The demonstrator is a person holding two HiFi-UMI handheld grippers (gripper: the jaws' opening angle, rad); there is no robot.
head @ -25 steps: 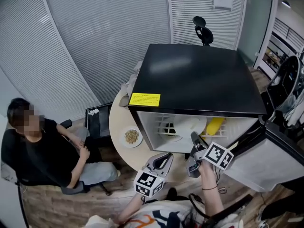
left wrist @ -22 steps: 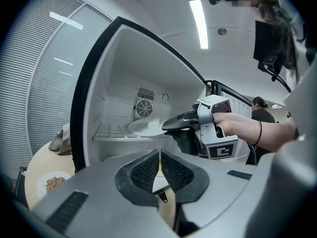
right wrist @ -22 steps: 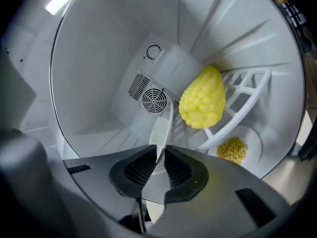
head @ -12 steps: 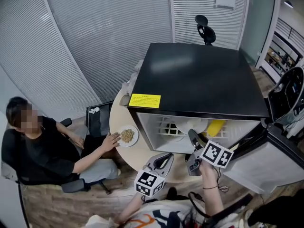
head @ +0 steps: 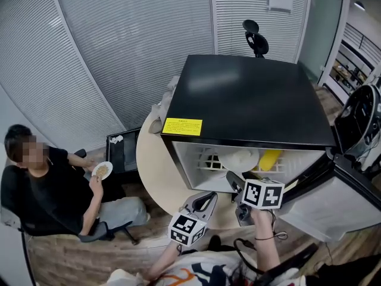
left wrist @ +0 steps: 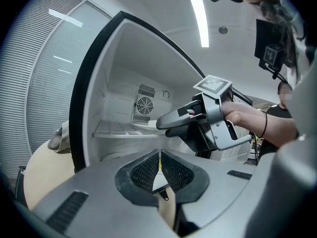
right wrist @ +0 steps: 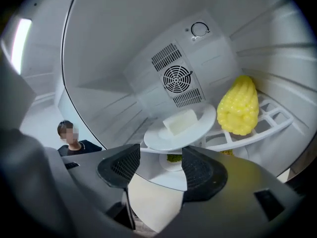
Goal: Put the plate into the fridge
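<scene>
Standing open at the right edge of a round worktop (head: 153, 170), a black fridge (head: 247, 97) shows its white interior, its door (head: 336, 204) swung out to the right. A seated person (head: 53, 186) off the worktop's left edge holds a small dish (head: 102, 170) of food. Inside the fridge, a wire shelf (right wrist: 265, 127) carries the white plate (right wrist: 202, 125), which bears a pale block (right wrist: 181, 122) and sits just beside a yellow corn cob (right wrist: 238, 105). The right gripper (right wrist: 159, 167) faces the plate from the shelf's front edge; its jaws have just been opening and stand wide apart with nothing between them. The left gripper (left wrist: 160, 168) hangs near the worktop's front edge, jaws pressed together, empty.
</scene>
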